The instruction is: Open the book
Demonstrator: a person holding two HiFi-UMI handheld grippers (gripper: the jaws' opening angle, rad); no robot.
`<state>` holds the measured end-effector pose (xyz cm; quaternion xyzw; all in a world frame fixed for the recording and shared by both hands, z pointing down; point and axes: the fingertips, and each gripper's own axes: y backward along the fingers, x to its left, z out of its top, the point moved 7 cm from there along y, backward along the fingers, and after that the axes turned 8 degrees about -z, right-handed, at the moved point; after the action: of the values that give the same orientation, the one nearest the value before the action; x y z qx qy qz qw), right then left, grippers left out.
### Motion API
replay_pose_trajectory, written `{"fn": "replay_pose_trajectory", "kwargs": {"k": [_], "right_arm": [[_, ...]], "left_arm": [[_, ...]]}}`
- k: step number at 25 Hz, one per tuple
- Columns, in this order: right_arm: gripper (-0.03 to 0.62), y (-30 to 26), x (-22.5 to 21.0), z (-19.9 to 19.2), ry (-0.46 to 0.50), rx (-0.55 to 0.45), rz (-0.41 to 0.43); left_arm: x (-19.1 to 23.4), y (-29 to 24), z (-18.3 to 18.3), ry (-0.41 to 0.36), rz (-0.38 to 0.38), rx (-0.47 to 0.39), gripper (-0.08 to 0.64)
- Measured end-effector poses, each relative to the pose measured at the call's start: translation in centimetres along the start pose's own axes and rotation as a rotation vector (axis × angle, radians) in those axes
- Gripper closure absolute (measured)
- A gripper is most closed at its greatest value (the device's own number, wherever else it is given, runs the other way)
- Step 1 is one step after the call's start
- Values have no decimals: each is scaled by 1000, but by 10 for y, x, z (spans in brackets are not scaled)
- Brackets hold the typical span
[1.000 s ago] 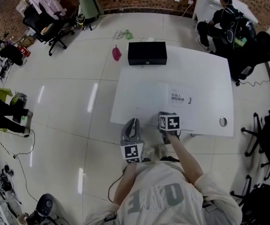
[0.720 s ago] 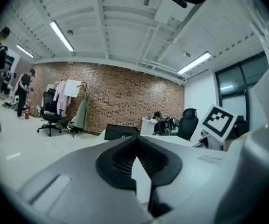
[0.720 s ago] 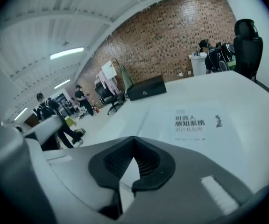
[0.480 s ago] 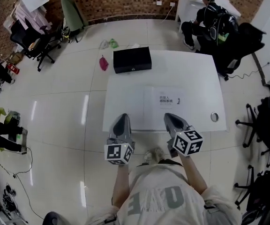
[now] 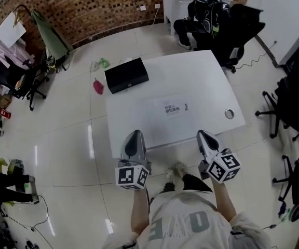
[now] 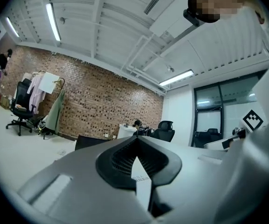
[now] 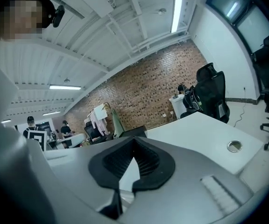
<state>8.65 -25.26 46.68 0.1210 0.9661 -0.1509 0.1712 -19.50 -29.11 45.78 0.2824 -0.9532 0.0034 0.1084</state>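
Clearly only the approach is under way: the book (image 5: 173,108) lies closed at twelve o'clock. The left gripper (image 5: 135,135) and right gripper (image 5: 202,135) are both closed and empty; next, probably reach forward and lift the cover.

Matt book (image 5: 171,109), glossy tiled floor (image 5: 61,134)

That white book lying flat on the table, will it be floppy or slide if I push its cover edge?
The book looks thin and lies quite flat, so its cover probably flexes rather than lifting stiffly. The table looks smooth and glossy, so a light book may well slide when pushed sideways.
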Motion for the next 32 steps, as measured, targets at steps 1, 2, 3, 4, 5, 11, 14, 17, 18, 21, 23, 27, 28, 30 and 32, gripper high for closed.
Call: {"fn": "replay_pose_trajectory", "kwargs": {"k": [1, 2, 3, 4, 5, 11, 14, 17, 18, 21, 23, 27, 28, 30, 32], "right_arm": [[589, 6, 0, -3, -3, 3, -10], [589, 12, 1, -7, -7, 5, -13], [589, 18, 4, -9, -9, 4, -10], [589, 24, 7, -11, -6, 1, -3], [589, 31, 10, -12, 1, -4, 6], [589, 93, 15, -23, -10, -64, 67], [589, 149, 20, -39, 39, -84, 94], [589, 218, 14, -65, 39, -101, 108], [589, 243, 12, -72, 32, -104, 114], [589, 313, 11, -85, 59, -107, 138], [589, 353, 15, -87, 87, -114, 164], [589, 410, 26, -92, 103, -127, 193], [589, 422, 29, -94, 98, -129, 187], [590, 443, 33, -101, 86, -130, 169], [590, 464, 33, -111, 74, -121, 151]], "left_arm": [[-1, 2, -5, 12, -8, 7, 541], [-1, 6, -10, 20, -11, 17, 541], [-2, 12, -13, 26, -9, 25, 541], [-4, 19, -16, 34, -6, 28, 541], [-7, 26, -18, 41, -3, 27, 541], [-50, 81, -12, 1, 7, -8, 541], [-90, 122, -6, -35, -2, -43, 541], [-147, 170, -11, -54, -13, -80, 541], [-170, 187, -16, -48, -14, -89, 541], [-239, 236, -32, -27, -27, -83, 541], [-281, 264, -36, -32, -27, -76, 541], [-336, 313, -28, -39, -23, -97, 541], [-345, 325, -25, -50, -26, -100, 541], [-362, 343, -23, -65, -32, -96, 541], [-376, 359, -27, -67, -36, -82, 541]]}}
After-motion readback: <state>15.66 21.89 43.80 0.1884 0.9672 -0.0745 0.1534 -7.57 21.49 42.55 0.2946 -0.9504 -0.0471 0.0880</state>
